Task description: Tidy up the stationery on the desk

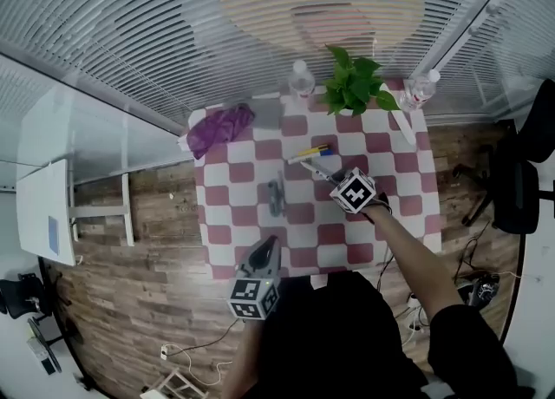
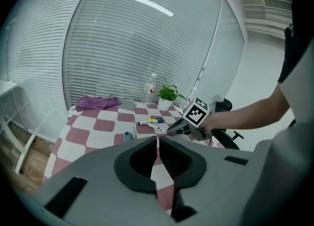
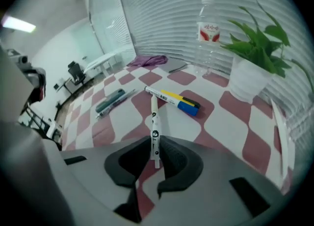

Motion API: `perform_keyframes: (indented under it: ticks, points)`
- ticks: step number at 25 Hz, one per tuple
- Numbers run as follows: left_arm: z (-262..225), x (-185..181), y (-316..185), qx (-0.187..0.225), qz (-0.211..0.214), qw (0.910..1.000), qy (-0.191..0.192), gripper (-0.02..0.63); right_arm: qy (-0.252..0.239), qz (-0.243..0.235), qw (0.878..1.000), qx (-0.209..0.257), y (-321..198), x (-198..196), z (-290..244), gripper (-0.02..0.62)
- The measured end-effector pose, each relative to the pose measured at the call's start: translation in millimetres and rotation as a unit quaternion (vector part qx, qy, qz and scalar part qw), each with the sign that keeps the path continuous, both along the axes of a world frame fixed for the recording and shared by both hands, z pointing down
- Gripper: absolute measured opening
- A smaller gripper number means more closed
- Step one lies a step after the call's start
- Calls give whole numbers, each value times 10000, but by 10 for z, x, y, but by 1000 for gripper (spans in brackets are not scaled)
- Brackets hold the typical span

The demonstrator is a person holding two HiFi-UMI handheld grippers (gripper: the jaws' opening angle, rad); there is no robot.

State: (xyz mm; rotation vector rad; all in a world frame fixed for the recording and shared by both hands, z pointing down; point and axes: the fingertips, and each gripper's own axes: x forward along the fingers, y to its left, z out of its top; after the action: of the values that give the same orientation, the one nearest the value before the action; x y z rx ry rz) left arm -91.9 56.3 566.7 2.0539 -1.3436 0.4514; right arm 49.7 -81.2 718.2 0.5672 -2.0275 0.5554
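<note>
1. So far barely started, by my read: pens lie scattered over the checked table (image 1: 234, 206), and nothing is gathered in one spot that I can see.
2. The right gripper (image 3: 156, 144) has its jaws clamped on the white pen (image 3: 154, 117), gripped near one end. The rest of the pen sticks out ahead over the cloth, mid-table. Can't tell if the far tip rests on the cloth. Looks like the first pick-up.
3. The left gripper (image 2: 157, 141) has its jaws together with nothing between them. It hovers at the near table edge, well apart from the pens.
4. Left to do: the yellow-and-blue marker (image 3: 179, 99) lies just beyond the held pen, and two grey-teal pens (image 3: 110, 100) lie side by side further left. None is in a holder.
5. There is no pen cup or case I can name. A grey flat thing (image 1: 269, 113) beside the purple cloth (image 1: 219, 126) at the far left corner might be a pouch, can't tell.
6. Around: a potted plant (image 3: 255, 68) and a water bottle (image 3: 207, 33) stand along the far edge. A second bottle (image 1: 422, 89) is at the far right corner. A white strip (image 1: 404, 126) near the right edge is too small to name.
7. In the way: not much. The marker sits close to the held pen's tip, so a careless swing could knock it. The plant pot is near on the right.
</note>
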Motion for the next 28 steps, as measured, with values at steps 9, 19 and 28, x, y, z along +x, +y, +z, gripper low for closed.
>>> perform_keyframes:
  ticks: [9,19,28]
  points:
    - [-14,-151,-174,58,520,9985,159,43,-1217,2472,9579,-807,377,-626,-239,73]
    - [-16,-389,-258,99,883,9957,251,43,-1289,4236,8901,-1084,580,-917,-83,72]
    - [36,-523,-293,58,1013,9942,350,43,-894,4159,9002,-928,567,-1058,38,75]
